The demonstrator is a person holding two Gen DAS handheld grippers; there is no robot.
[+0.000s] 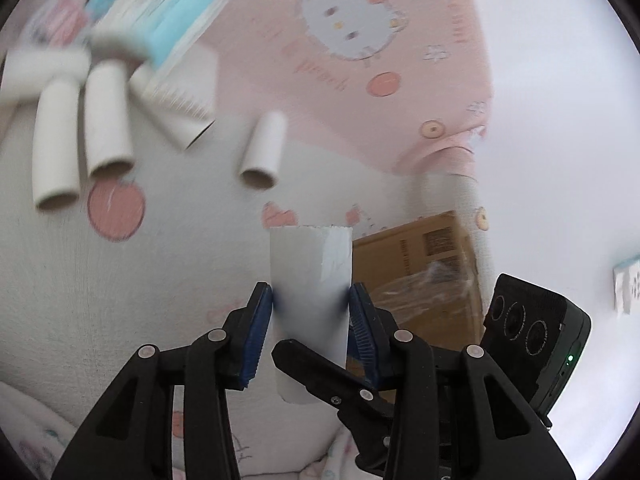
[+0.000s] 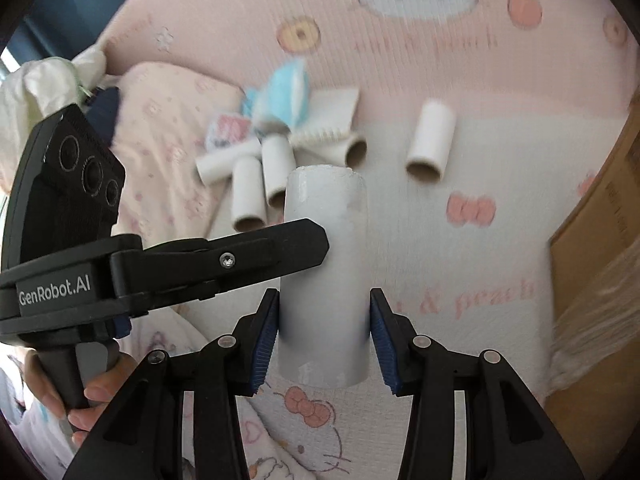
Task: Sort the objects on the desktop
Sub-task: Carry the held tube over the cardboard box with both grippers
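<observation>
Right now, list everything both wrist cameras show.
held tube: 1, white, upright between both grippers
loose tubes: 5, white, lying on the sheet; four bunched, one apart
packet: 1, blue and white, blurred, behind the bunch
cardboard box: 1, brown, right of the sheet
pillow: 1, pale pink, left
sheet: 1, pink and white, cartoon print, under the tubes
left hand: 1, bare, on the left gripper's handle
left gripper: black, blue pads, shut on held tube
right gripper: black, blue pads flanking held tube, grip unclear
</observation>
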